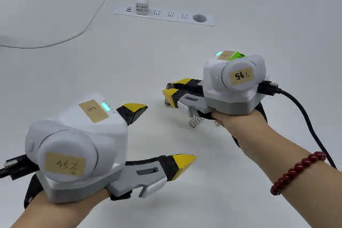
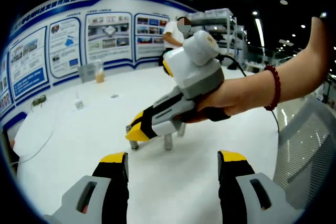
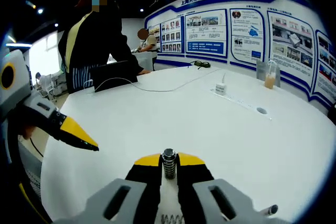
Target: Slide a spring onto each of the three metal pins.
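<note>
Centre frame, the right gripper (image 1: 172, 92) clamps a spring (image 3: 169, 169), apparently steadying it on a pin (image 3: 169, 154); lower left, the left gripper (image 1: 163, 134) waits, jaws spread.

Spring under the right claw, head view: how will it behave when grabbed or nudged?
The spring is an open wire coil, so it will probably squash under a firm pinch. It looks small and light beside the right claw, so a nudge may roll or flick it across the smooth white table.
</note>
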The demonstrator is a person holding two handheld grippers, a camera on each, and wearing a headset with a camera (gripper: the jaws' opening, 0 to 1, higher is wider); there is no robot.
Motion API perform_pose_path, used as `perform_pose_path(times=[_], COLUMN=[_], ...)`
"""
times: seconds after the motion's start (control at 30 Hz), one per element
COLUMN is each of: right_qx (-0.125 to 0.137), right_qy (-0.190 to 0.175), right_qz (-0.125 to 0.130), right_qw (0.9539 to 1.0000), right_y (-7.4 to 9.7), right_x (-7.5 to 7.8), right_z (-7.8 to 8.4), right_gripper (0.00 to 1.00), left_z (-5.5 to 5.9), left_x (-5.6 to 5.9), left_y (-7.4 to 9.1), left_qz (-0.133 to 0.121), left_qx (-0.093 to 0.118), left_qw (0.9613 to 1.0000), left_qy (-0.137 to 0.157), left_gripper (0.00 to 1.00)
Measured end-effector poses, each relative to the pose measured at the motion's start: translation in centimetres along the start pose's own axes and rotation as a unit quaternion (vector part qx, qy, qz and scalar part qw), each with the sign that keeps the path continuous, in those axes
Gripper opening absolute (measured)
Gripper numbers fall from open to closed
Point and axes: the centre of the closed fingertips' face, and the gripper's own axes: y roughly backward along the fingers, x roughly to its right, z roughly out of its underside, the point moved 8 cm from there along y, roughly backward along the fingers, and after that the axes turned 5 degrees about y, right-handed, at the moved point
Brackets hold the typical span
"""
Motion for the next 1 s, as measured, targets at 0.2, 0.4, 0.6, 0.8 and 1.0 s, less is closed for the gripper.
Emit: perform_pose_path(times=[0.2,0.4,0.6,0.8,1.0], right_qx=[-0.006,0.01,0.017,0.027,0.034], right_qy=[-0.007,-0.015,-0.023,-0.034,-0.051], right_qz=[0.002,-0.003,-0.001,0.008,0.019], right_qw=[1.0,0.9998,0.9996,0.999,0.9979], right_y=[0.3,1.3,2.7,4.4,6.1], right_x=[-0.2,-0.4,-0.1,0.4,0.9], right_z=[-0.1,-1.1,-1.8,-2.3,-2.4], right_gripper=[0.17,0.23,0.28,0.34,0.41], left_z=[0.1,0.0,-0.6,-1.0,-1.1], left_x=[-0.1,-0.1,-0.1,-0.2,-0.3], left_y=[0.0,0.0,0.0,-0.2,-0.8], left_qz=[-0.001,-0.002,-0.002,-0.002,0.001], left_qx=[-0.003,-0.004,0.0,0.001,-0.005], left_qw=[1.0,1.0,0.9998,0.9997,0.9998], left_qy=[-0.002,-0.006,-0.018,-0.023,-0.02], left_gripper=[0.7,0.7,0.68,0.66,0.63])
